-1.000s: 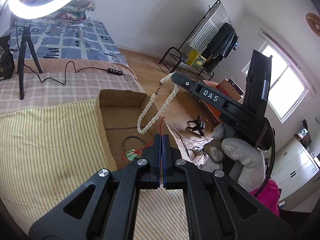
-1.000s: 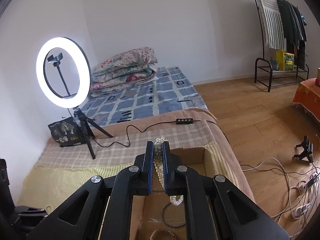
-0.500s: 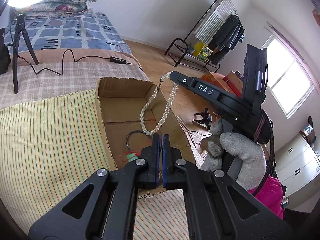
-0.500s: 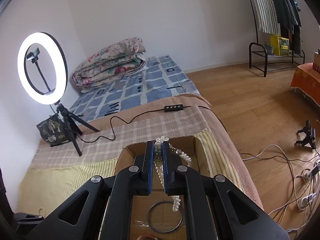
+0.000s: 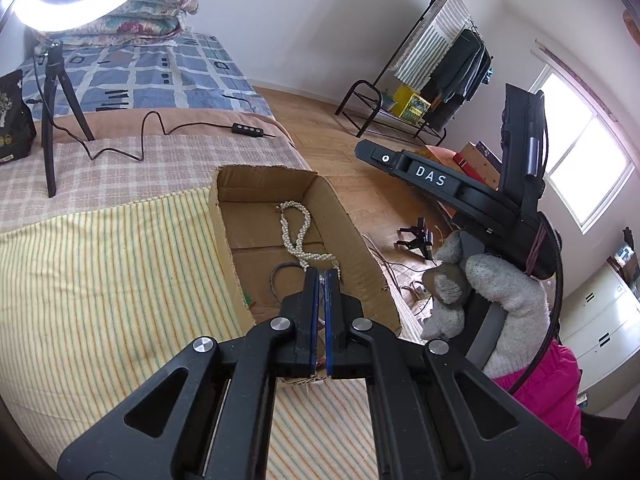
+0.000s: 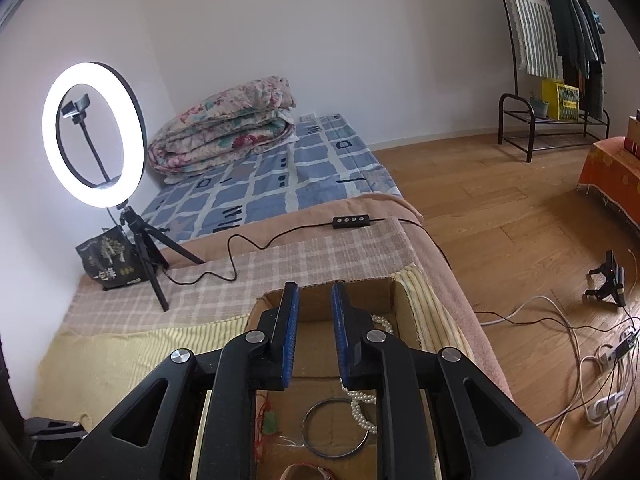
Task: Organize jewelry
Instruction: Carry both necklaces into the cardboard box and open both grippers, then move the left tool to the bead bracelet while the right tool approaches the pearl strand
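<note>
The bed [image 6: 320,264] spreads beneath both tongs, its striped cloth [image 5: 100,280] to the left of the left tongs; ahead of both sits the box [image 5: 224,240], open-topped cardboard, directly under the right tongs [image 6: 314,300] and just past the tips of the left tongs [image 5: 322,276]; far ahead and to the left of the right tongs stands the ring light [image 6: 94,136]. What has changed: a second ago the pearls [image 5: 296,236] hung in the air, pinched in the right tongs above the box; now they lie loose on the box floor, ahead of the left tongs and low to the right under the right ones, and the right jaws are opening with nothing between them. The left tongs are closed, pads together on nothing. A gloved hand [image 5: 500,300] carries the right tool, to the right of the left tongs. Beside the pearls lie a bangle [image 6: 336,428] and, left of it, a green pendant [image 6: 272,424] on red cord. By my judgement the necklace is now stowed, so the drop is done; the next piece would have to be found elsewhere, none showing on the cloth.
</note>
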`<action>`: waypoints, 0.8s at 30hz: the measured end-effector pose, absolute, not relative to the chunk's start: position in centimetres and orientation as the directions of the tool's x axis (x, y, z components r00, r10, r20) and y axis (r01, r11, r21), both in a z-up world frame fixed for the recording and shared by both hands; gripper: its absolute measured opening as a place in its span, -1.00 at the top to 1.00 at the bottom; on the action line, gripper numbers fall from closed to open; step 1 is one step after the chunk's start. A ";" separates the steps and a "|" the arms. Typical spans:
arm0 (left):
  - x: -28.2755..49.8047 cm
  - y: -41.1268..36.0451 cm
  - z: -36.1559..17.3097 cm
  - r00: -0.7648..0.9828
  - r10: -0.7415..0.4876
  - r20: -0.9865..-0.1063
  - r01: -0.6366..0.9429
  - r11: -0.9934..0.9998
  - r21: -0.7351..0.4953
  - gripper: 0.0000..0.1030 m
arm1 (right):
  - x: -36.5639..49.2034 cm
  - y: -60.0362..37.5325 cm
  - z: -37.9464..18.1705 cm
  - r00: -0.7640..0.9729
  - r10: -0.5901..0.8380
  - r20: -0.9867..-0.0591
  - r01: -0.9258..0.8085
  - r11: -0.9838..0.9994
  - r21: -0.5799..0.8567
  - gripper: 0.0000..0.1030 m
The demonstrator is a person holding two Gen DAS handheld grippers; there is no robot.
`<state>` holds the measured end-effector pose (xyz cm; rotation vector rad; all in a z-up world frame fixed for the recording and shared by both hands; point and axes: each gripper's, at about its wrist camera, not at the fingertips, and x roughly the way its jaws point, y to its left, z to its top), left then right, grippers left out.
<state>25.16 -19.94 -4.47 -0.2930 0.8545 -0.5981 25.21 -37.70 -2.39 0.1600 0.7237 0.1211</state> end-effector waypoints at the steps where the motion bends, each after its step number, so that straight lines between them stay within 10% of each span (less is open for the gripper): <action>1: 25.0 -19.7 -4.3 0.512 -0.597 -0.618 0.373 0.802 -0.467 1.00 | 25.1 -37.5 -2.1 0.743 0.165 -0.648 -0.058 0.981 0.184 0.71; 15: 21.8 -14.9 -0.7 0.589 -0.538 -0.603 0.360 0.843 -0.401 1.00 | 22.4 -34.6 0.8 0.725 0.157 -0.671 -0.078 0.986 0.147 0.71; 19: 20.6 -12.6 0.2 0.616 -0.509 -0.602 0.348 0.861 -0.371 1.00 | 20.5 -33.9 1.4 0.728 0.180 -0.662 -0.084 0.981 0.173 0.28; 24: 19.0 -8.9 0.6 0.657 -0.446 -0.608 0.318 0.895 -0.312 0.79 | 18.0 -32.5 1.8 0.719 0.201 -0.666 -0.100 0.977 0.187 0.21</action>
